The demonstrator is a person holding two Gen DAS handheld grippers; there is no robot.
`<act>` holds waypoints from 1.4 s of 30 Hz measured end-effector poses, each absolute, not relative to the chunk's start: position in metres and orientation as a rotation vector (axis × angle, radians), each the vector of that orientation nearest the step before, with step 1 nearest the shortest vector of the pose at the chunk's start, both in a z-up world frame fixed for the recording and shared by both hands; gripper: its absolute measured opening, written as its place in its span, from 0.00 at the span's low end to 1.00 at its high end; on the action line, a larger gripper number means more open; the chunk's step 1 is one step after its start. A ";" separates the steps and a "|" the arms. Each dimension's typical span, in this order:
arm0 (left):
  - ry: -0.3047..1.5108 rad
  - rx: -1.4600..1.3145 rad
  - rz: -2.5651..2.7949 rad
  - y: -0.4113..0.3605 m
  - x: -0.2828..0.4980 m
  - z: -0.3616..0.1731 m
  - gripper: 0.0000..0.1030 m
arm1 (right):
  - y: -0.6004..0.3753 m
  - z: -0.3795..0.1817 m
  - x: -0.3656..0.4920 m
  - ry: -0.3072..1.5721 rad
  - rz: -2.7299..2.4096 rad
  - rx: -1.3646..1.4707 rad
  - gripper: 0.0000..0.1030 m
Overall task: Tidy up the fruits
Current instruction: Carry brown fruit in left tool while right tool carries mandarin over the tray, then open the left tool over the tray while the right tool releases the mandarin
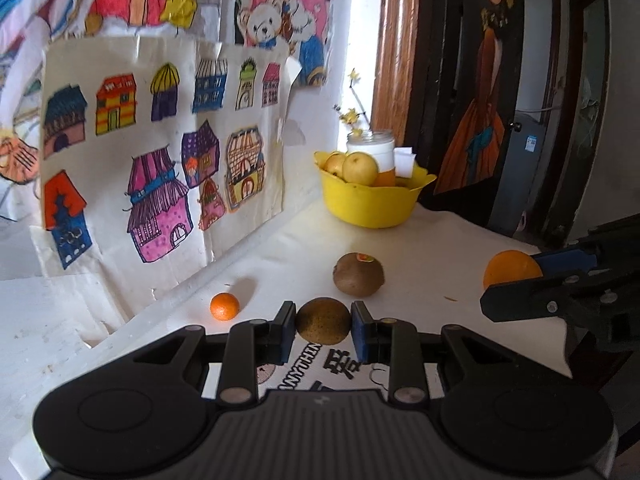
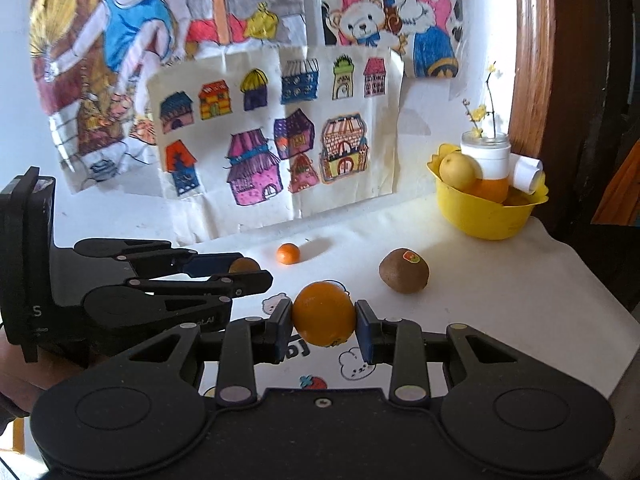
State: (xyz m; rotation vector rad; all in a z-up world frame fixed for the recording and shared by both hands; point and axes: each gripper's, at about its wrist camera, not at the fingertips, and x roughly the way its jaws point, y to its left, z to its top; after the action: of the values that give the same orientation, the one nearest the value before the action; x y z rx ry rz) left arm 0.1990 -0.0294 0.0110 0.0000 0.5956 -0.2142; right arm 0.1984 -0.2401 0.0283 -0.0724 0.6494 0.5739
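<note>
While both grippers hold fruit, the yellow bowl [image 1: 370, 204] waits at one o'clock.
Right gripper [image 2: 323, 324] pinches the orange [image 2: 323, 314], left gripper [image 1: 323, 326] a brown kiwi [image 1: 323, 320], likely bowl-bound; stickered kiwi [image 1: 359, 274] and mandarin [image 1: 225, 306] lie loose.

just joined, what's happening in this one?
A person is sorting fruit with two handheld grippers. The left gripper is shut on a brown kiwi, and the right gripper is shut on an orange. Left on the white table are a stickered kiwi and a small tangerine. The yellow bowl at the back already holds pears and what looks like another orange.
</note>
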 end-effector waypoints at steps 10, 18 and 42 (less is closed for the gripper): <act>0.562 0.006 -0.248 -0.047 0.150 0.030 0.31 | -0.264 0.042 0.138 0.612 0.538 -0.055 0.34; 0.599 0.024 -0.294 -0.071 0.118 0.018 0.31 | -0.288 0.031 0.101 0.620 0.499 -0.018 0.34; 0.800 0.081 -0.383 -0.135 0.118 -0.054 0.31 | -0.358 -0.063 0.091 0.780 0.331 0.001 0.34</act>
State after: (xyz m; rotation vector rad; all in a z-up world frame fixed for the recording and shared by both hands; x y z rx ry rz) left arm 0.1176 -0.1350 -0.0541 0.0813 0.7997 -0.3827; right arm 0.0911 -0.3584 -0.0629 0.0013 0.7804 0.3314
